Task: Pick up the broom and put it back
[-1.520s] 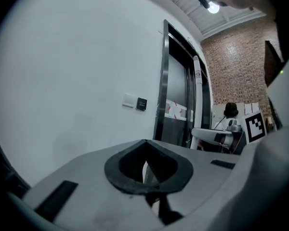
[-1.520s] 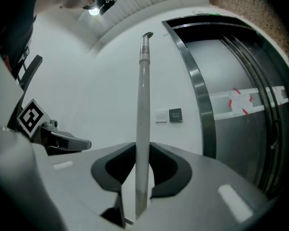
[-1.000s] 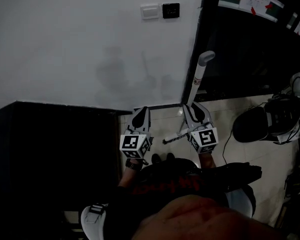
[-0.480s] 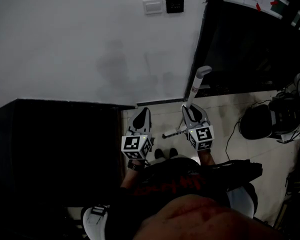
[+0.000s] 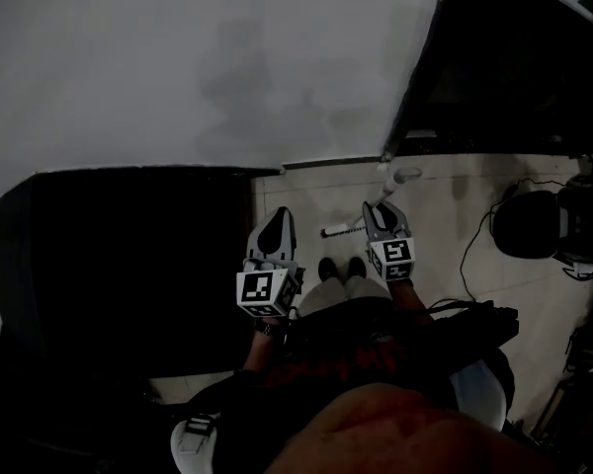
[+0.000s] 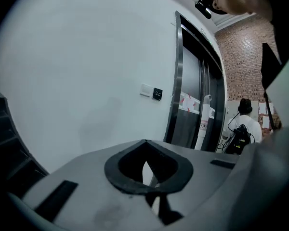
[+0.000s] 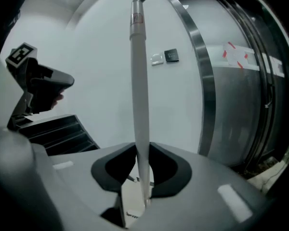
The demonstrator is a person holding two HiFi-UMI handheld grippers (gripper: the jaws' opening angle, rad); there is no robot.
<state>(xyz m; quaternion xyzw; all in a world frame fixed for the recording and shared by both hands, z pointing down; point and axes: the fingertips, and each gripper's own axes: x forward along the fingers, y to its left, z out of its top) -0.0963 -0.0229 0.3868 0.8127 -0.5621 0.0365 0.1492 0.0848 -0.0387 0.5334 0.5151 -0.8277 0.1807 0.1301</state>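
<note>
The broom's white handle point(image 7: 139, 81) rises straight up out of my right gripper point(image 7: 139, 186), whose black pads are shut on it. In the head view the handle's grey-capped top point(image 5: 402, 177) pokes out just beyond the right gripper point(image 5: 383, 208). A short piece of shaft point(image 5: 342, 230) shows to its left, low over the tiled floor. The broom's head is hidden. My left gripper point(image 5: 277, 215) hangs beside it at the left. Its jaws point(image 6: 147, 172) are shut with nothing in them, and it is apart from the broom handle point(image 6: 203, 121).
A black slatted unit point(image 5: 119, 265) fills the left, against the white wall point(image 5: 178, 67). A dark metal-framed doorway point(image 5: 494, 57) stands at the right. Dark bags and cables point(image 5: 529, 223) lie on the floor at the far right. A person point(image 6: 244, 126) is beyond the door.
Both grippers have sunk toward the floor, the right one farther, taking the broom down with it. The handle's top now sits much lower against the wall. The view has tilted downward.
</note>
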